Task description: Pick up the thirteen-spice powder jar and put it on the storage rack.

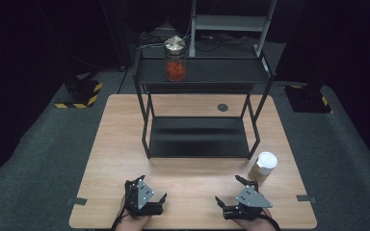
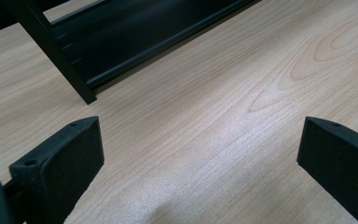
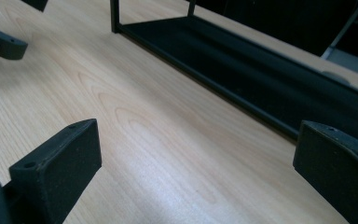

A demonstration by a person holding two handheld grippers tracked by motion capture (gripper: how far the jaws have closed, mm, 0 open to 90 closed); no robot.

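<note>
Two grippers, the left gripper and the right gripper, rest wide open and hold nothing. The paper cup stands untouched just beside the right one, near the black rack, so I think all the work is left

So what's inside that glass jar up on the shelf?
The jar on the black shelf's top level holds something orange-red, filling its lower part. A metallic lid covers it; what the pieces are is too small to tell.
</note>
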